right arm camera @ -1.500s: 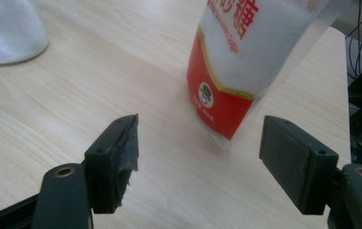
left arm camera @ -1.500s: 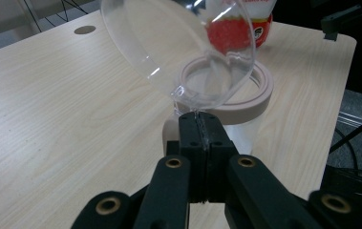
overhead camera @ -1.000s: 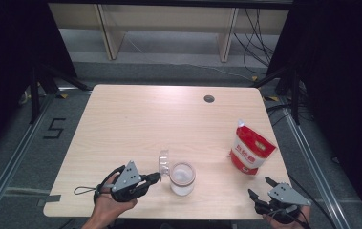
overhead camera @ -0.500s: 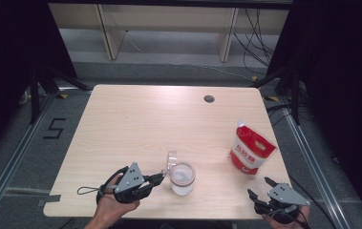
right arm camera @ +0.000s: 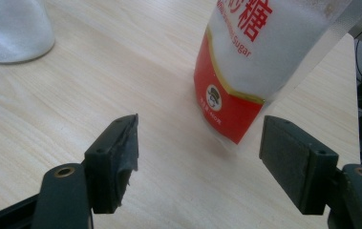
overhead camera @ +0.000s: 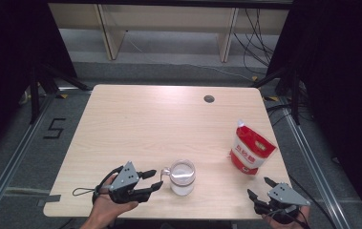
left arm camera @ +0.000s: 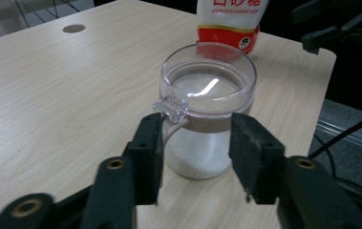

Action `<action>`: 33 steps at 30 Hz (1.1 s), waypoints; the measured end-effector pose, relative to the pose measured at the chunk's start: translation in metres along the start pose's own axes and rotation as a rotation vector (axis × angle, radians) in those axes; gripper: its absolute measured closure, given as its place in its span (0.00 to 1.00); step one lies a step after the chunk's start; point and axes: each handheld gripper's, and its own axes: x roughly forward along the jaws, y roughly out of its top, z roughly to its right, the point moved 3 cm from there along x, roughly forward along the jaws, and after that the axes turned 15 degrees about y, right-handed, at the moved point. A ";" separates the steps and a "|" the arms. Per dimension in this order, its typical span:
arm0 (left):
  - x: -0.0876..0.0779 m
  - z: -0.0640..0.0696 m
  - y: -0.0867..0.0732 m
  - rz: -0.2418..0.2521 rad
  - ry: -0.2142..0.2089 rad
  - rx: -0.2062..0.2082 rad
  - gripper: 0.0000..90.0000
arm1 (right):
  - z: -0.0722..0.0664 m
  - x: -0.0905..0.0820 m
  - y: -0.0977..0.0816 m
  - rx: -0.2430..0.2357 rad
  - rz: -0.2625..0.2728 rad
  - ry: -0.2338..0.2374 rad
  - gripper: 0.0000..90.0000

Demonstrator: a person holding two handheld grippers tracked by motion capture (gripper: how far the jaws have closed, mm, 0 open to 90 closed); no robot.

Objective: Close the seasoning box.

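Both tongs rest low at the near edge of the wooden table (overhead camera: 135,124). Left gripper (overhead camera: 152,179) lies in the person's left hand (overhead camera: 104,207), pointing at the clear jar (overhead camera: 182,177) just beside it; its jaws have just been opening and now stand parted, clear of the small tab-like handle (left arm camera: 171,109) that juts from the jar's rim toward them. From the left gripper view the tab sits above the gap between the jaws, nearer the left one — neither pad presses on it. The jar stands upright near the table's front edge, white grains inside.

Further right, the red-and-white sugar pouch (overhead camera: 250,151) stands upright, apart from the jar. Right gripper (overhead camera: 260,189) sits at the near right corner — jaws spread wide, nothing between them, aimed at the pouch's base without touching it.
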 end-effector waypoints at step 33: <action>-0.016 -0.001 -0.059 -0.150 0.074 -0.032 0.25 | -0.003 0.003 -0.003 0.018 -0.021 0.031 0.34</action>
